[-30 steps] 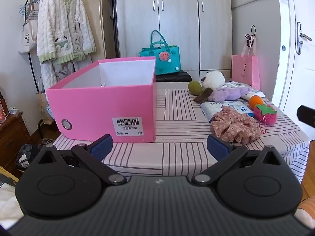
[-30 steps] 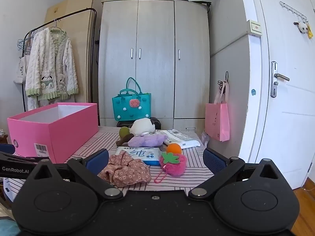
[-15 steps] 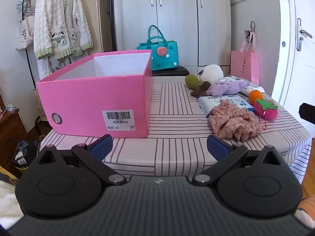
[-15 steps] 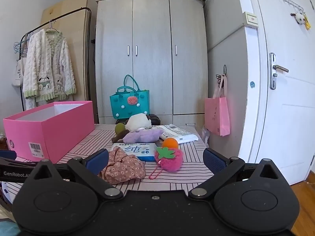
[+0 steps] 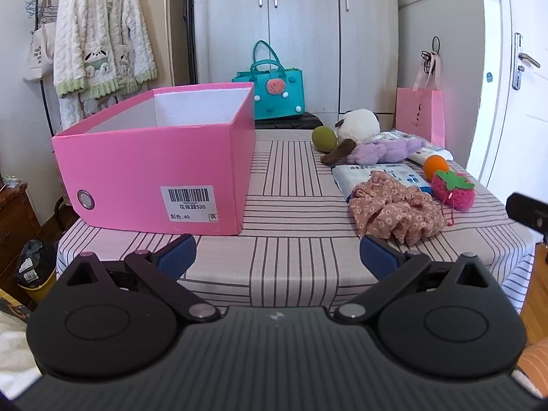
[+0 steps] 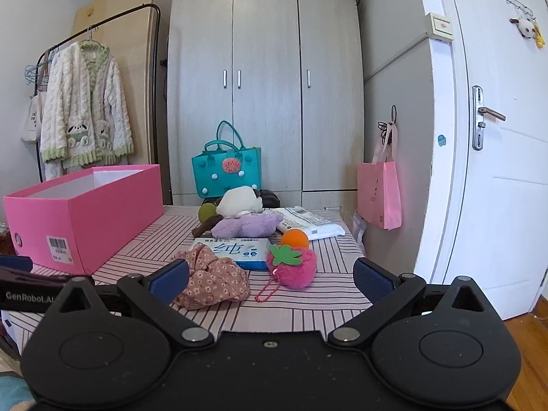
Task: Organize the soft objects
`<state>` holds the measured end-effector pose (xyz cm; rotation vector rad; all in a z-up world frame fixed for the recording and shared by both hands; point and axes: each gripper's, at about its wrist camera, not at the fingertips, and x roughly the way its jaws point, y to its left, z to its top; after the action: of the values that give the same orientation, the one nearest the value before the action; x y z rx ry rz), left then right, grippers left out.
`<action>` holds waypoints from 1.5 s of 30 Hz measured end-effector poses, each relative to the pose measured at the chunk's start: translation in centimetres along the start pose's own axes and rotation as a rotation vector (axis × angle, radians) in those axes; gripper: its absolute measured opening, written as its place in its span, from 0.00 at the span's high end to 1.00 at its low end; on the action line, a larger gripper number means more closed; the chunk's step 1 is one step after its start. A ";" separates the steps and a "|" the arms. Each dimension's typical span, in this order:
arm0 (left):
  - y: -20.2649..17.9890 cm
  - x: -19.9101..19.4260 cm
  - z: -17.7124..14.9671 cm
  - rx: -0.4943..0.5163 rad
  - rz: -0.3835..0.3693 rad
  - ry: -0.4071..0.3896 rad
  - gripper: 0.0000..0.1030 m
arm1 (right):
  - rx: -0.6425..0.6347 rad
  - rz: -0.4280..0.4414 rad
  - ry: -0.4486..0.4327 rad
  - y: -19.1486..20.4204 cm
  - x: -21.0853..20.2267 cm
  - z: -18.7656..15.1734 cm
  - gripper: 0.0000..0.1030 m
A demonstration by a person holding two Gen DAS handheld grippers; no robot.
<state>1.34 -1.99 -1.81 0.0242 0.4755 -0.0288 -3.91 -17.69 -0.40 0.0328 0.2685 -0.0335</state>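
Note:
An open pink box (image 5: pixel 154 157) stands on the left of the striped table (image 5: pixel 284 212); it also shows in the right wrist view (image 6: pixel 78 215). Soft things lie at the right: a floral scrunchie (image 5: pixel 394 209) (image 6: pixel 214 281), a pink plush strawberry (image 5: pixel 452 188) (image 6: pixel 294 267), a purple plush (image 5: pixel 383 150) (image 6: pixel 246 224), a white plush (image 5: pixel 359 126) (image 6: pixel 239 200) and a green ball (image 5: pixel 323 137). My left gripper (image 5: pixel 277 260) is open and empty at the table's front edge. My right gripper (image 6: pixel 270 279) is open and empty, just short of the scrunchie and strawberry.
A wet-wipes pack (image 6: pixel 236 250), an orange ball (image 6: pixel 294 238) and a white packet (image 6: pixel 310 222) lie among the soft things. A teal bag (image 6: pixel 226 171) stands behind the table. A pink paper bag (image 6: pixel 378 195) hangs at the right by the door (image 6: pixel 496 171).
Both grippers have edged closer to the table and the views sit slightly lower. Both stay open and empty. Nothing on the table has moved.

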 end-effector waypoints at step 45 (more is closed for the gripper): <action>0.7 0.0 -0.5 -0.047 -0.008 -0.038 0.00 | 0.019 -0.003 -0.023 0.3 -0.2 -0.5 0.00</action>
<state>1.19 -1.24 -2.22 -0.0243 0.4378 -0.0261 -4.23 -17.40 -0.84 0.0508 0.2455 -0.0393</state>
